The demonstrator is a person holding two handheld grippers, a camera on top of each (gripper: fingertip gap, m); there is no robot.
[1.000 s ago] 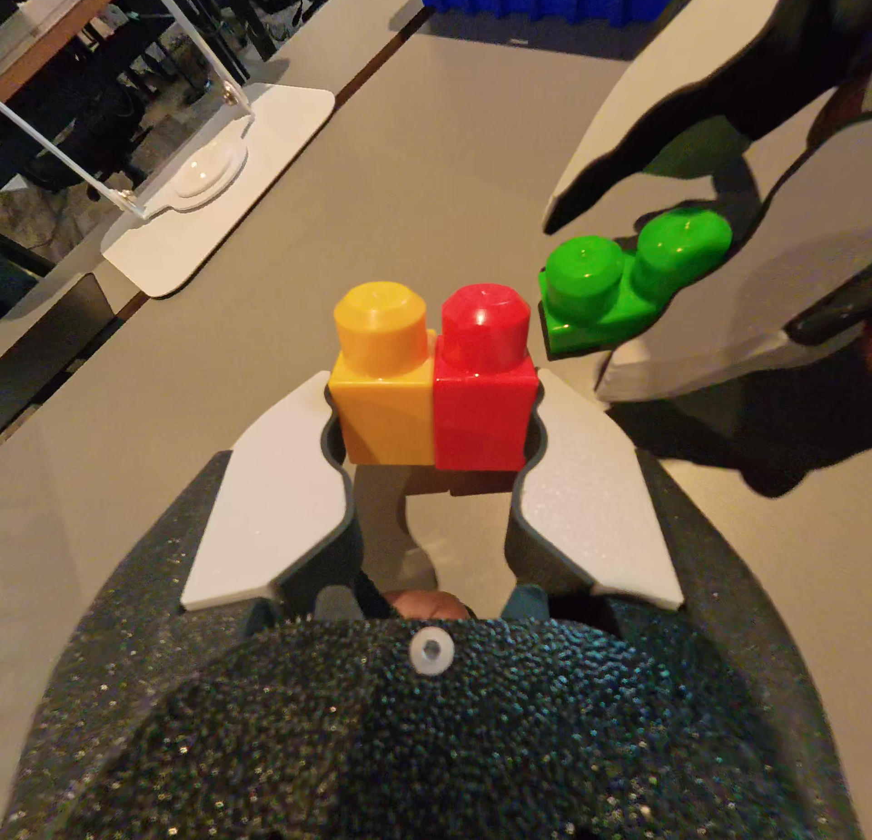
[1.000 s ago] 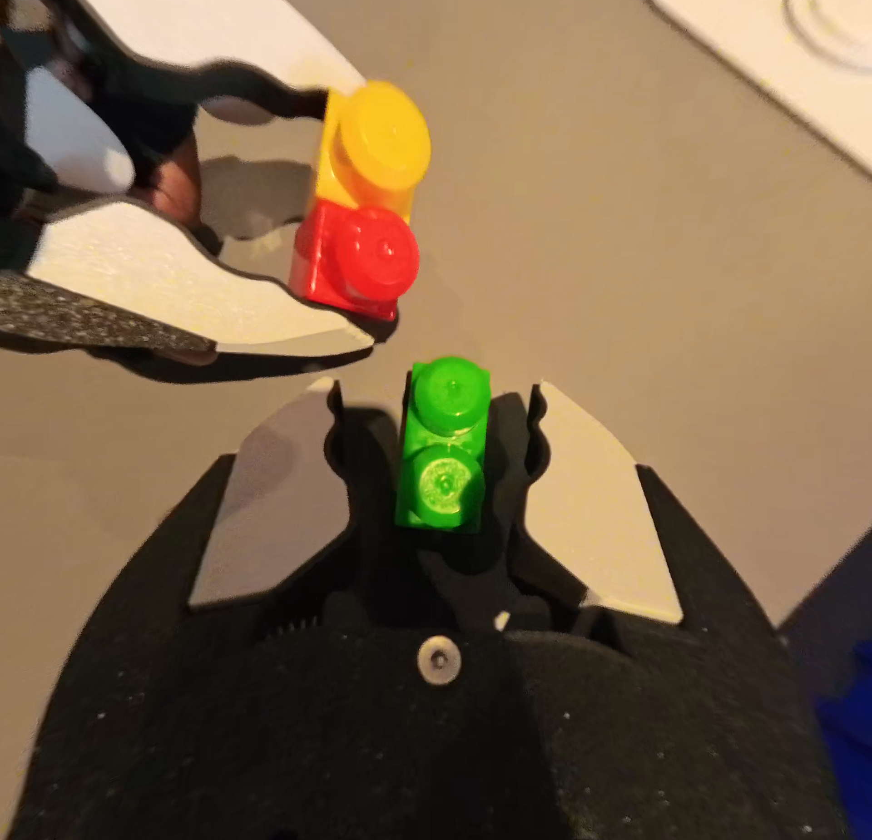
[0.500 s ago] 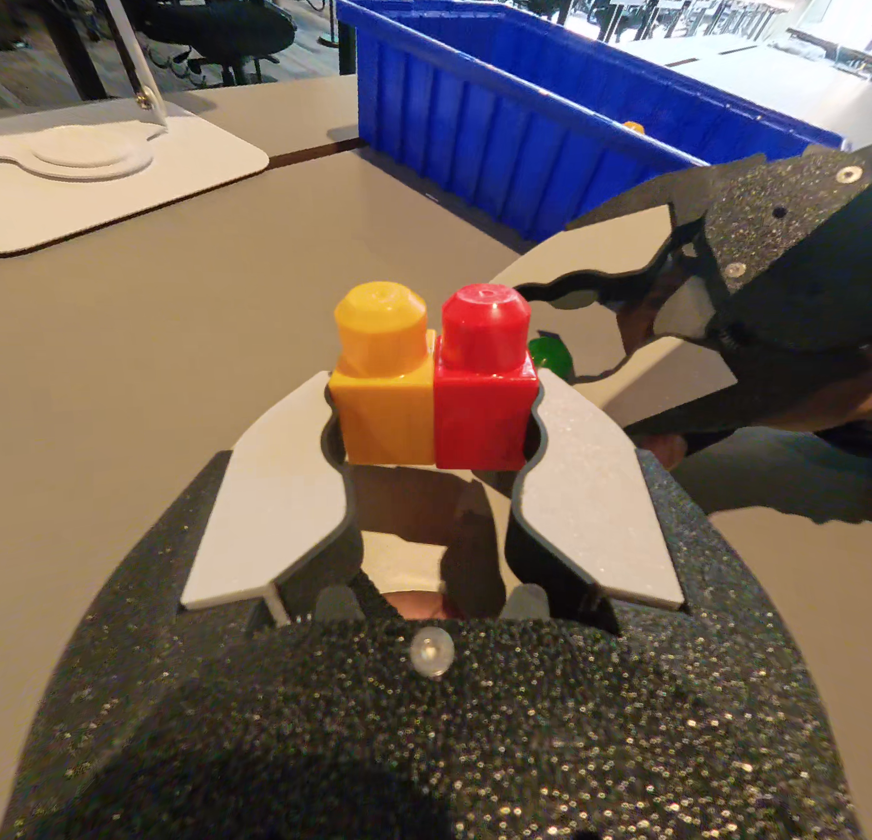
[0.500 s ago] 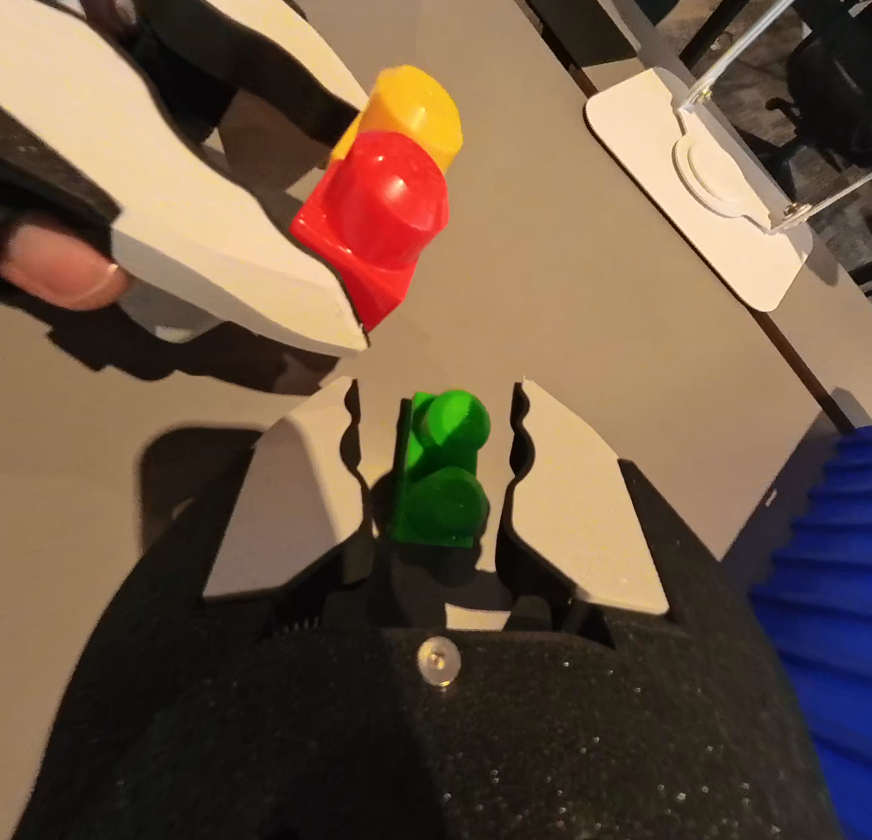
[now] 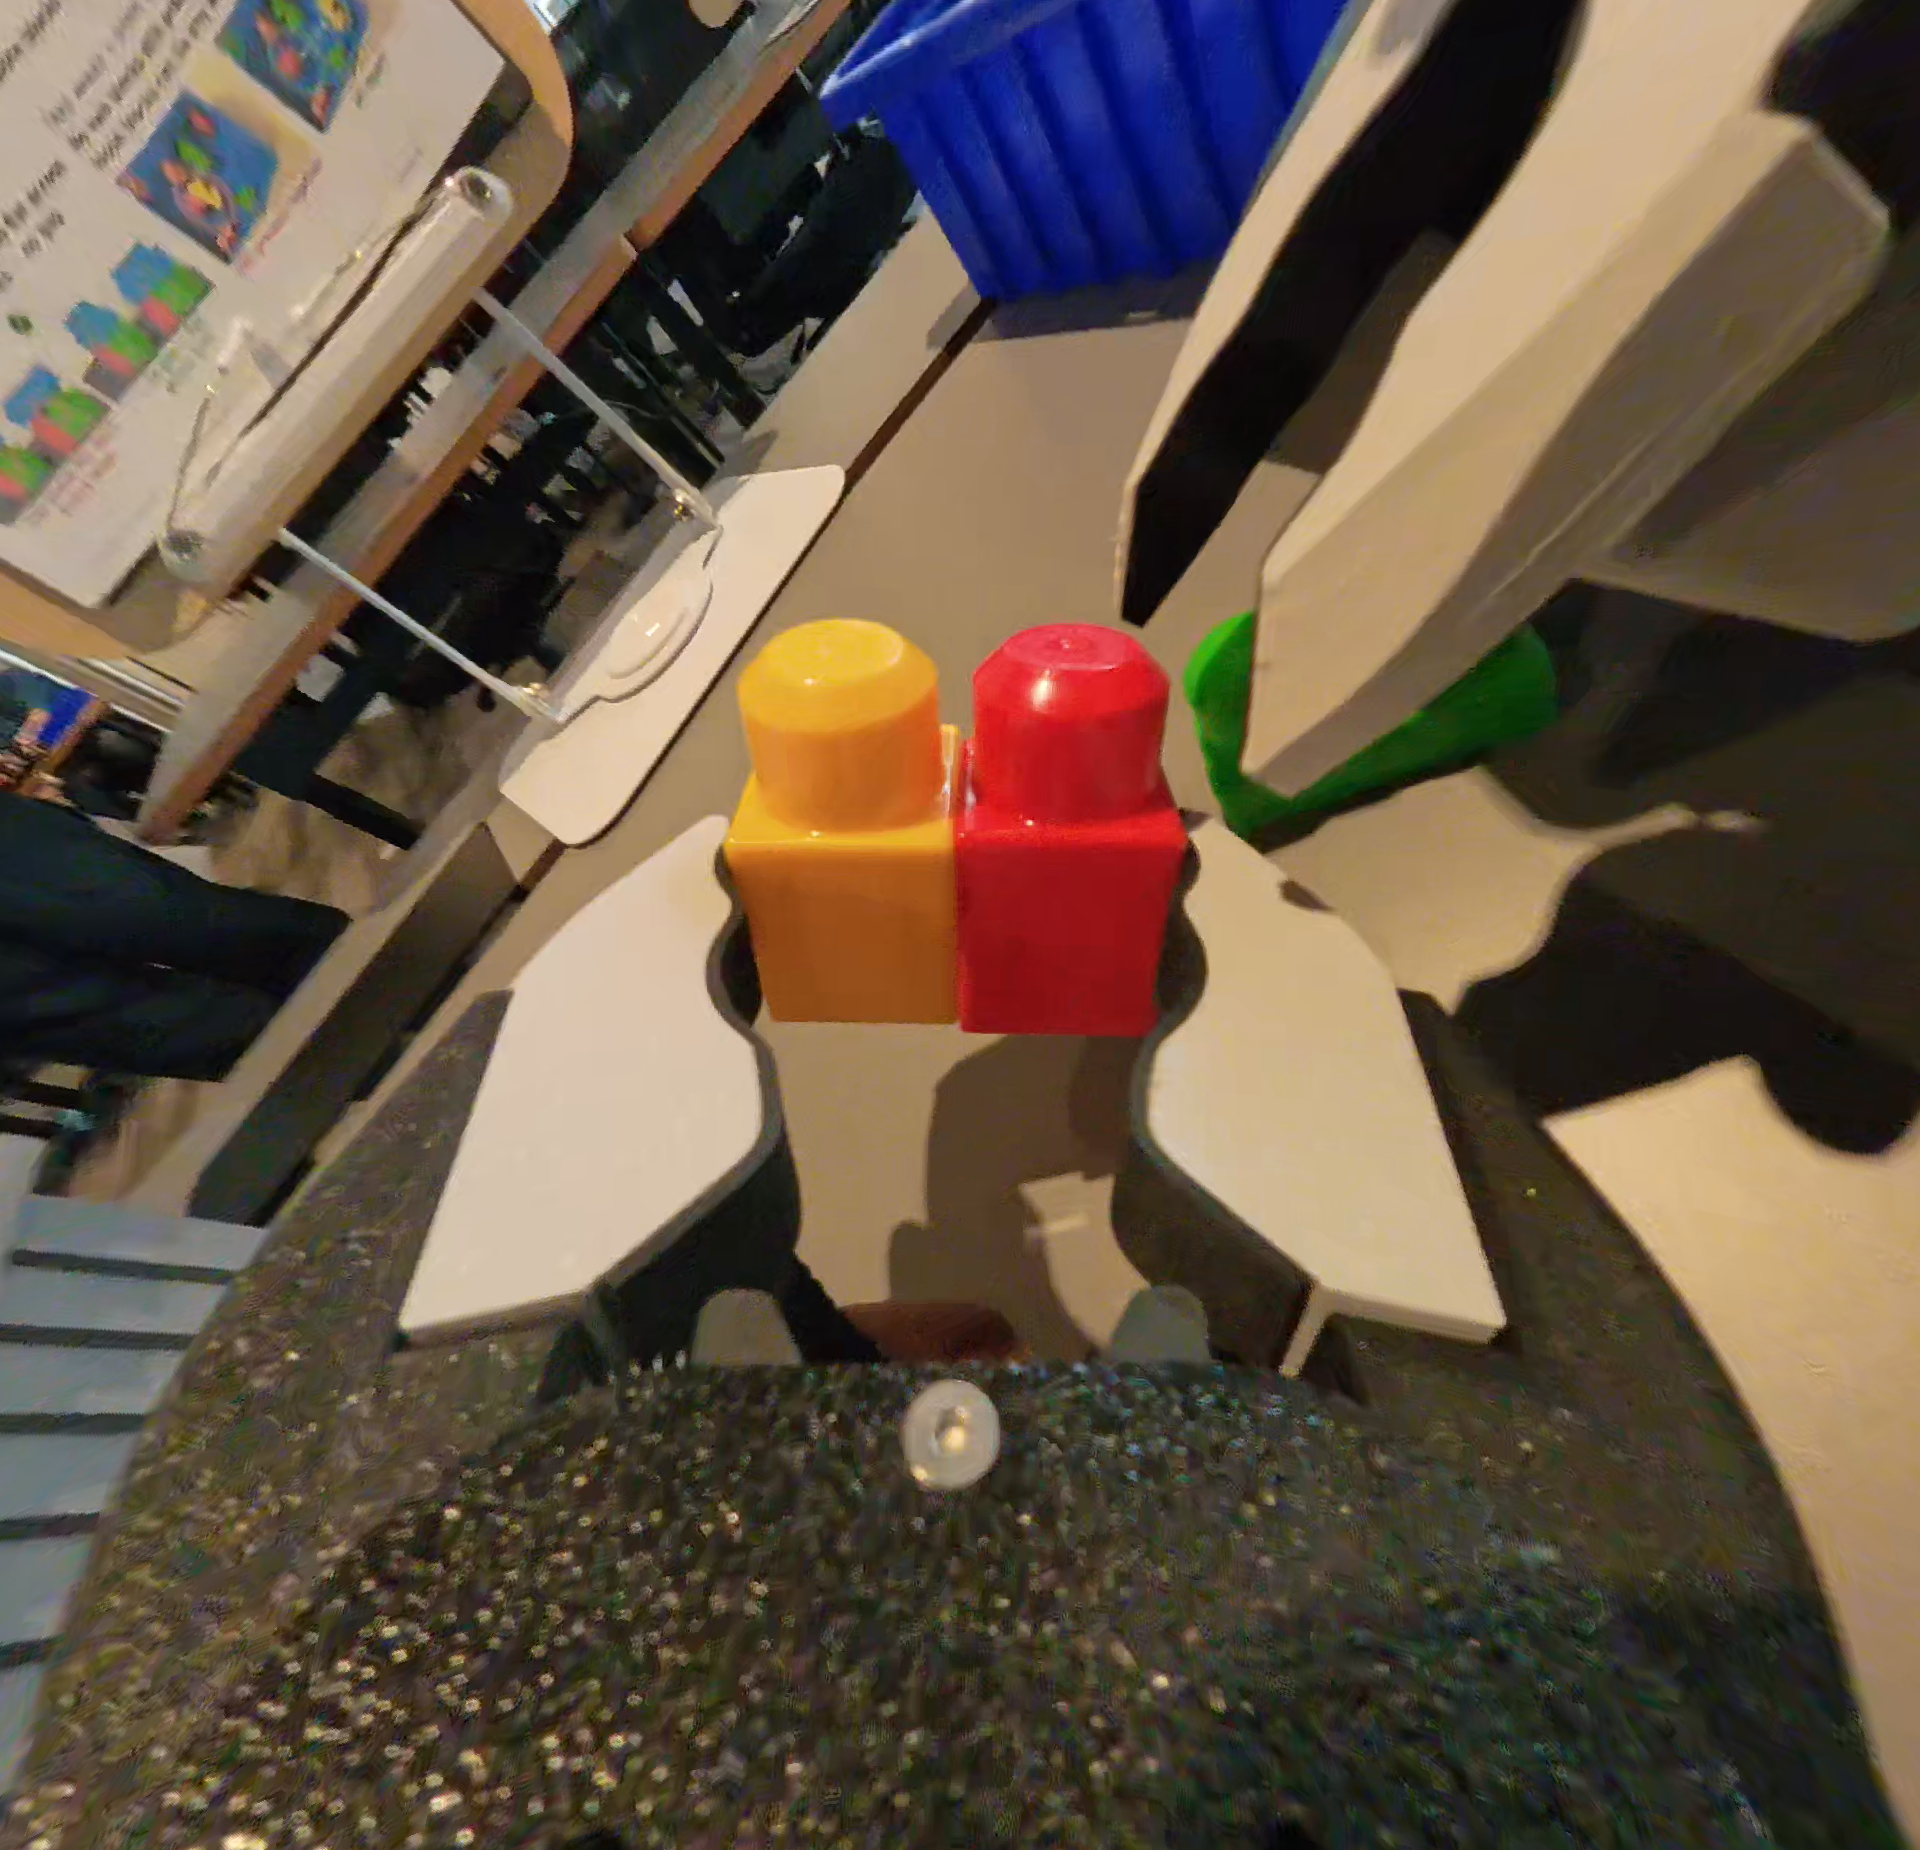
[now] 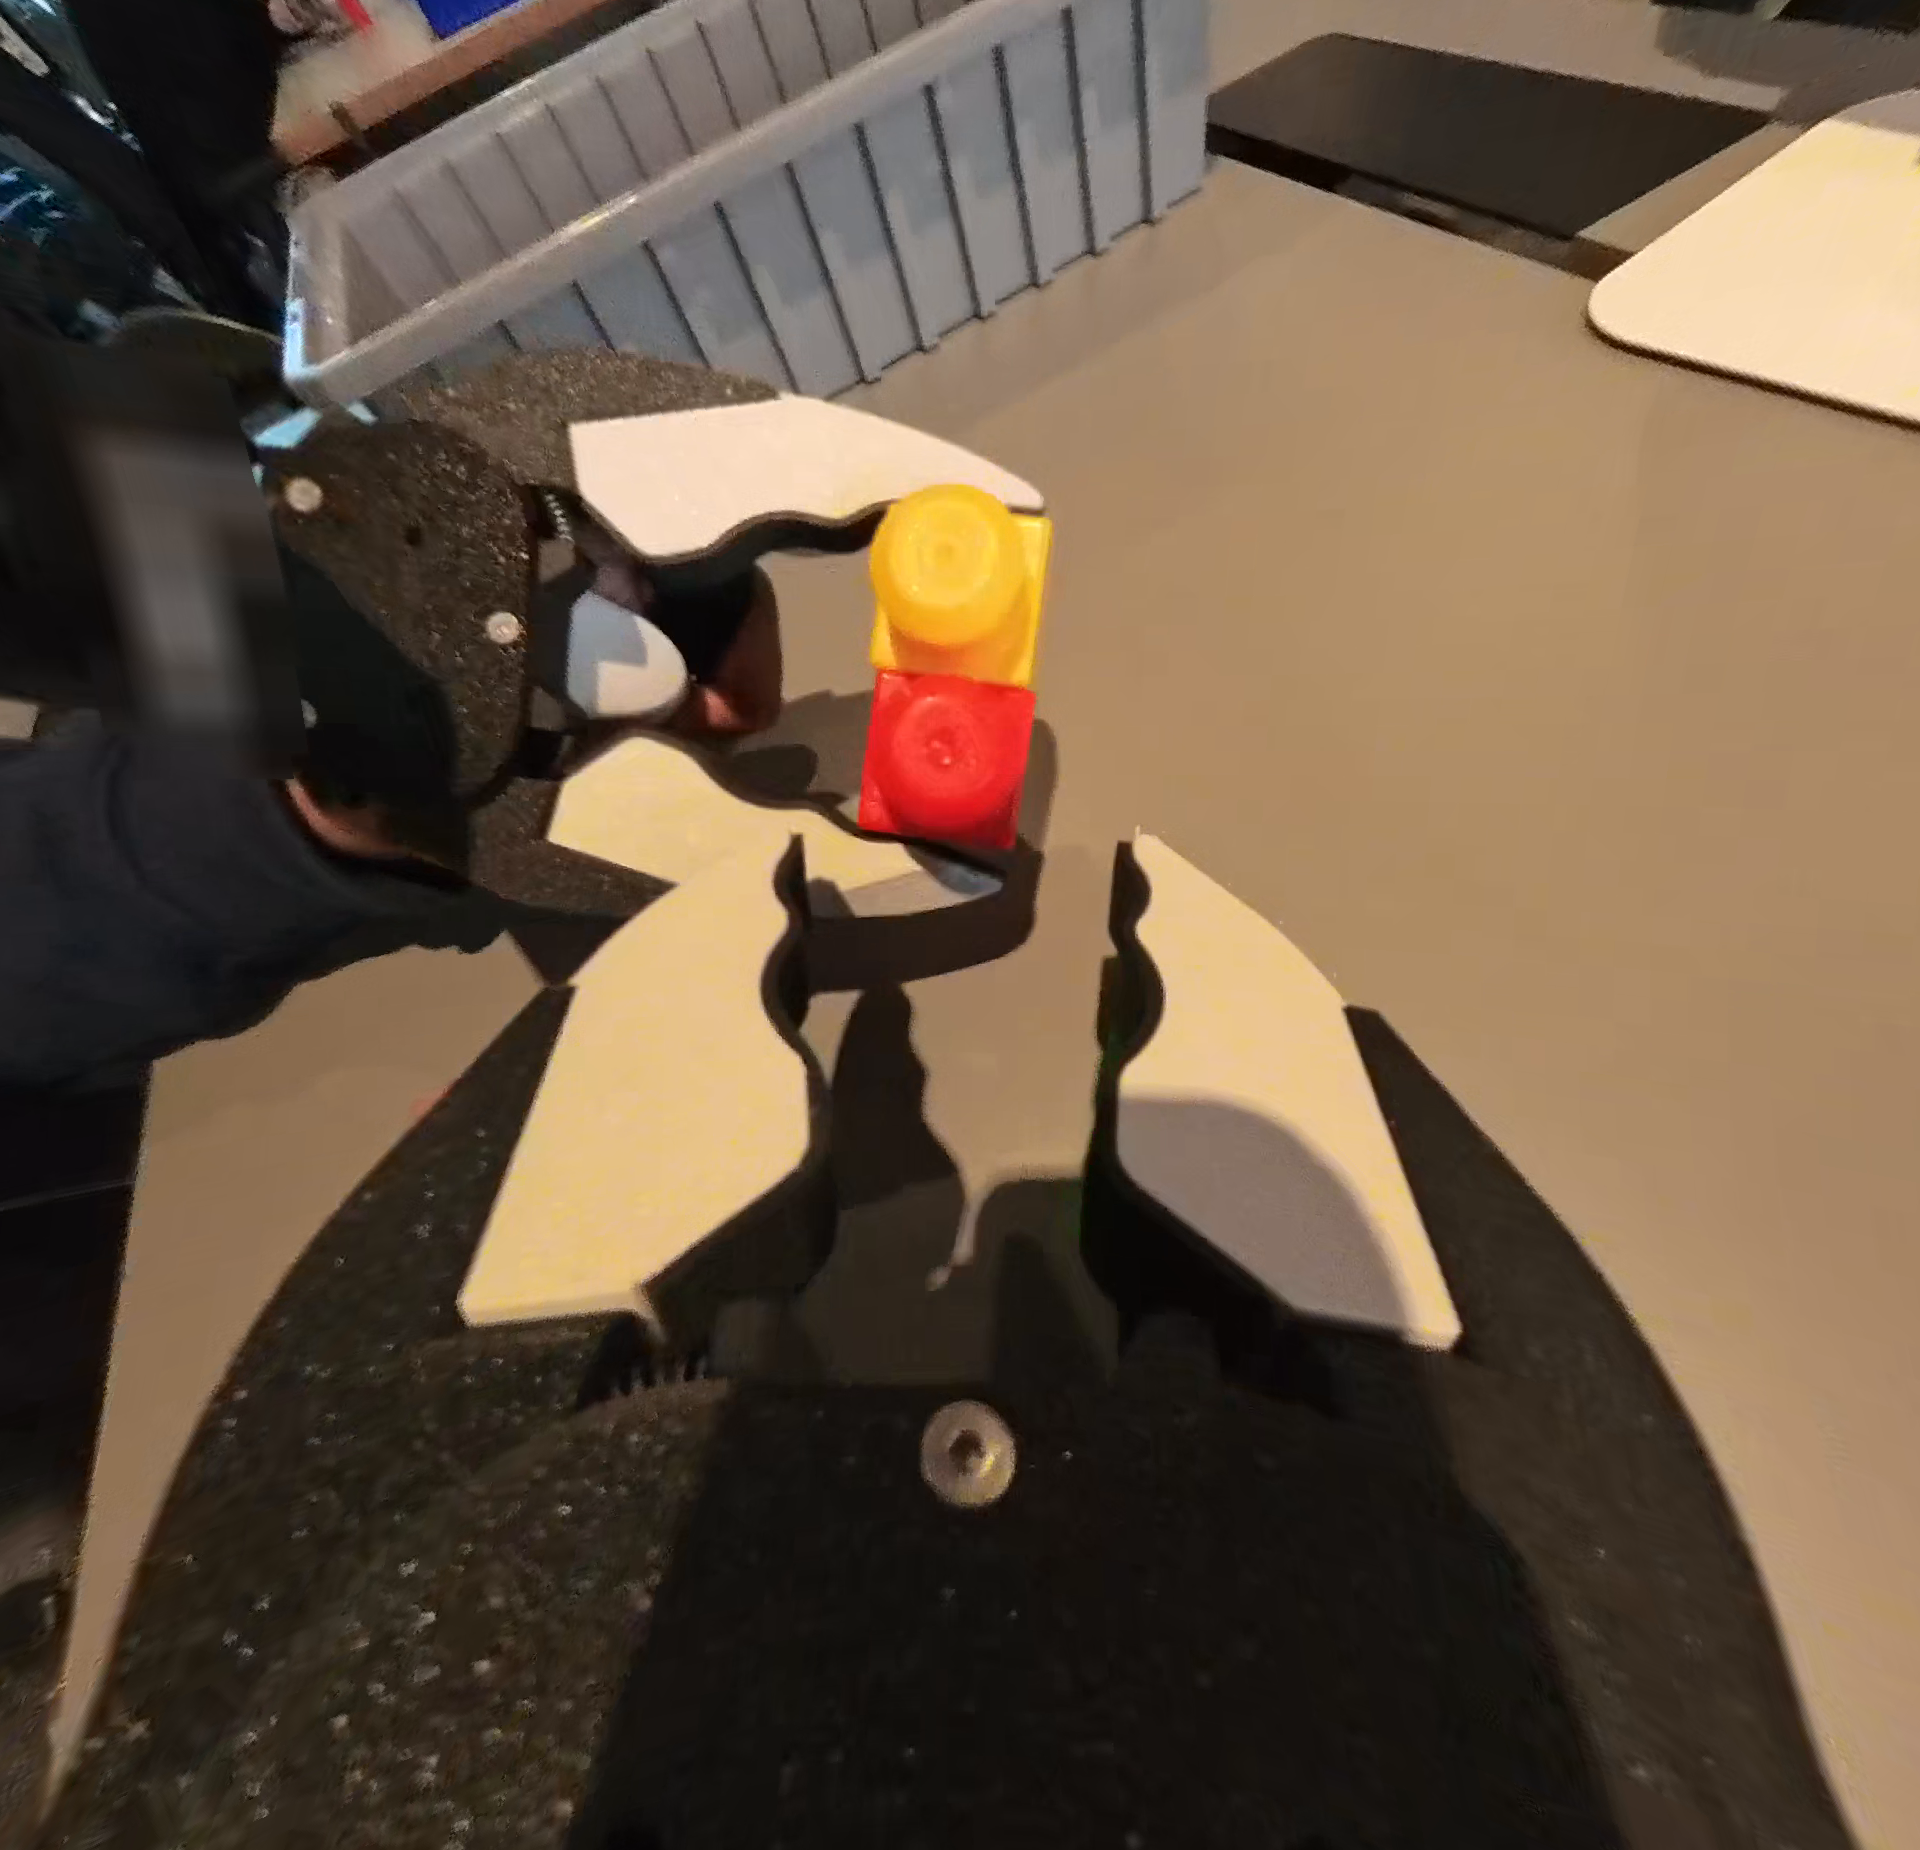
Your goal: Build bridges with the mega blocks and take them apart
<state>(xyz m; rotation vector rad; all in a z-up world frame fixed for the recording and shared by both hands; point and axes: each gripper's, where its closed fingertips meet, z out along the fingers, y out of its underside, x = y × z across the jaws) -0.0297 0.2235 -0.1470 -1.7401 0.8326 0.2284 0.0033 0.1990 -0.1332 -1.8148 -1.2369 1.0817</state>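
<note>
My left gripper (image 5: 956,865) is shut on a yellow block (image 5: 847,865) and a red block (image 5: 1065,886), pressed side by side with studs up, above the grey table (image 5: 1714,1333). In the right wrist view the pair, yellow (image 6: 956,585) and red (image 6: 945,761), sits just ahead of my right gripper (image 6: 964,844). Its jaws stand apart with only table showing between them. A green two-stud block (image 5: 1455,720) shows in the left wrist view, partly hidden behind a right finger (image 5: 1507,398). Whether anything holds it is unclear.
A blue bin (image 5: 1091,117) stands at the back right in the left wrist view, and a grey ribbed bin (image 6: 779,190) stands behind the left gripper. A white stand base (image 5: 675,637) lies on the table, also in the right wrist view (image 6: 1787,273). A dark sleeve (image 6: 156,865) holds the left gripper. Spacing between my two grippers at the tips: around 5 centimetres.
The green block has gone from between my right fingers in the right wrist view. Both views have swung. The left gripper keeps its grip on the yellow and red pair.
</note>
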